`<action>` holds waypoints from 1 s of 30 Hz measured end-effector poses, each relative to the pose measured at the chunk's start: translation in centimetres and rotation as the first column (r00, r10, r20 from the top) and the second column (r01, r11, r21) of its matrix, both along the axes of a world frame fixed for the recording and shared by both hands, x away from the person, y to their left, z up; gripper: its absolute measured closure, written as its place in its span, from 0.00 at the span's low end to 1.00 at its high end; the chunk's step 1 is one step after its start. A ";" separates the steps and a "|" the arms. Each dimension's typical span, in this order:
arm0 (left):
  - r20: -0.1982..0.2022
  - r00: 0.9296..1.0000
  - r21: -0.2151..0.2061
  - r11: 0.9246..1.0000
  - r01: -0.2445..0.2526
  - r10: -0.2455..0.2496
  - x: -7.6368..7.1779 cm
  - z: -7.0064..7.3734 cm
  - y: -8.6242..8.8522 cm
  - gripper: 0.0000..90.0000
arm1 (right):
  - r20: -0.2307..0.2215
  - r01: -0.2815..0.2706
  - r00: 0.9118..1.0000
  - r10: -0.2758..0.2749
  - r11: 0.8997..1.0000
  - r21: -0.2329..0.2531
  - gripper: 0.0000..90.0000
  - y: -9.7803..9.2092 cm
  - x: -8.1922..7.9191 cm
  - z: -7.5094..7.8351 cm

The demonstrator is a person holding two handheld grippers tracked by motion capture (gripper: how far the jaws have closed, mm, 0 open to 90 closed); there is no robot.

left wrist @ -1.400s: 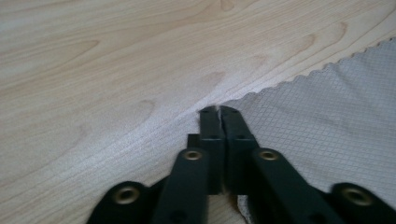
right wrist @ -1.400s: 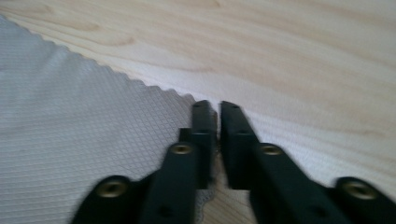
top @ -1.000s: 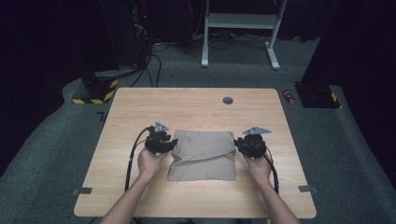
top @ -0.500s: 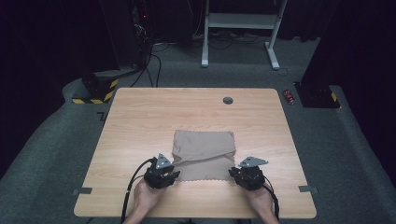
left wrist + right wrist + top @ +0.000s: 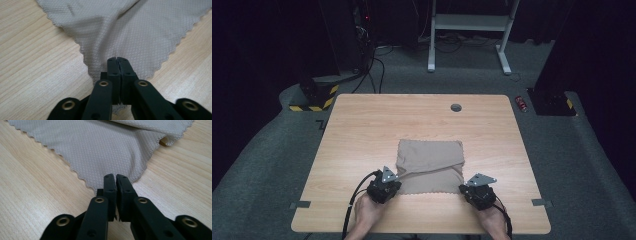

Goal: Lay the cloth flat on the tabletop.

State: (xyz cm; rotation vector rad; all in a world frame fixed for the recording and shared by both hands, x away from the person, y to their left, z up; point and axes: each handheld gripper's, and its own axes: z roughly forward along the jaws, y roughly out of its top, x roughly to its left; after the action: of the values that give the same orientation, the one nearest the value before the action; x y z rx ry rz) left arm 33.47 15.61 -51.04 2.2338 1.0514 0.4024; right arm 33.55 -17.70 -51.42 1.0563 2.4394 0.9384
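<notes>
Wooden bench, bare boards far of centre and at both sides. Tan cloth toward near edge, partly folded. Left gripper and right gripper: fingers clamped on its near corners.

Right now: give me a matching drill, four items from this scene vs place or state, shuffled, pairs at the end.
1. left gripper
2. right gripper
3. cloth
4. round hole

A. in the tabletop near the far edge
B. partly folded, beige, mid-table
C. clamps the cloth's near left corner
D. clamps the cloth's near right corner

Pairs: 1-C, 2-D, 3-B, 4-A
</notes>
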 end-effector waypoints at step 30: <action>-0.045 0.998 -0.095 0.995 0.033 -0.038 -1.3 1.7 0.7 0.71 | -0.006 -0.055 0.998 0.055 0.998 0.000 0.83 -1.6 -3.2 1.6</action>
State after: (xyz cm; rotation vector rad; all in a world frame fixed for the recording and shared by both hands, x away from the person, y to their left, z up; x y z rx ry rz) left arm 32.18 16.33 -49.29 2.1838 1.0316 0.2807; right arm 30.40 -19.32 -49.86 0.9979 2.4857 0.9529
